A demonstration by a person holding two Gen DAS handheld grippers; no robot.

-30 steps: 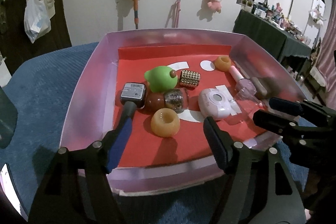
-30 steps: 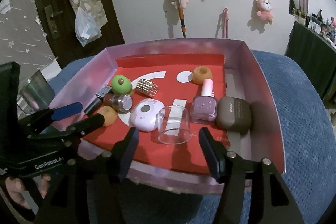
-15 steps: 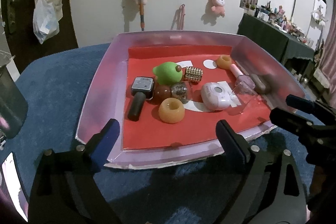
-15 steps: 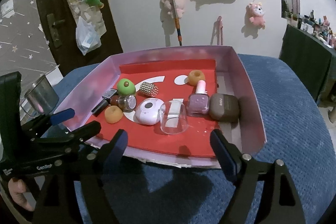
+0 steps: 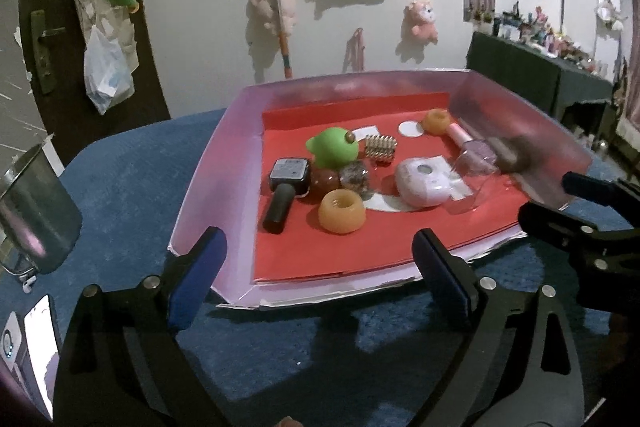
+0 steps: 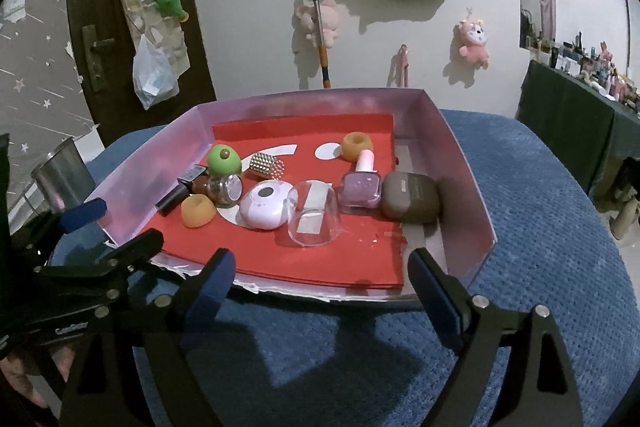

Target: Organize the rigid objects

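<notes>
A lilac tray with a red liner rests on a blue surface and holds several small things. Among them are a green toy, an orange ring, a black handled device and a white round gadget. The right wrist view also shows a clear cup on its side, a nail polish bottle and a brown case. My left gripper stands open just outside the tray's near edge, holding nothing. The jaws of my right gripper are opening, with nothing between them.
A metal cup stands left of the tray and a lit phone lies at the near left. Blue textured surface surrounds the tray. A dark table with clutter stands at the right; plush toys hang on the wall.
Both grippers have drawn back out of the tray to its near edge, and their jaws have widened. The things in the tray have stayed where they were.
</notes>
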